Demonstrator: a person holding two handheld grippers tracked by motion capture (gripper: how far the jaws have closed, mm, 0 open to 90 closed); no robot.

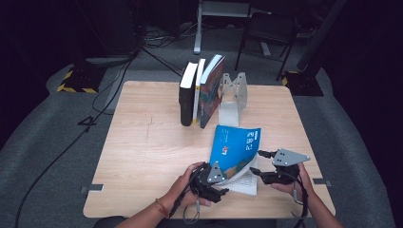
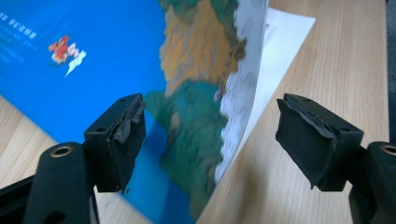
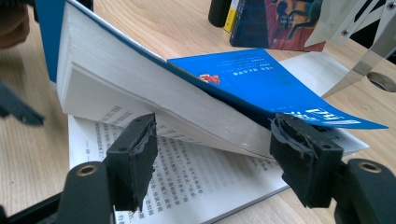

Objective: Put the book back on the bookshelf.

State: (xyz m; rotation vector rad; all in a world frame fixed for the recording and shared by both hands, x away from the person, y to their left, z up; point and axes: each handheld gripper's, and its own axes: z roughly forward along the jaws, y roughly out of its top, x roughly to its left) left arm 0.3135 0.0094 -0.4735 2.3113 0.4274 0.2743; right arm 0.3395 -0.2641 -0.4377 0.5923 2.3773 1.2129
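Blue book (image 1: 235, 147): lies half open near the table's (image 1: 142, 156) front edge, not yet by the standing books (image 1: 199, 92).
Left gripper (image 1: 227, 183): jaws apart around its cover.
Right gripper (image 1: 256, 164): jaws apart, holding nothing.

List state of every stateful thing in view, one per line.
Blue paperback book: lying on the wooden table, half open, cover and page block lifted.
Three upright books: closed, leaning together.
Metal bookend: upright, holding nothing.
Left gripper: open, jaws astride the lifted cover.
Right gripper: open.
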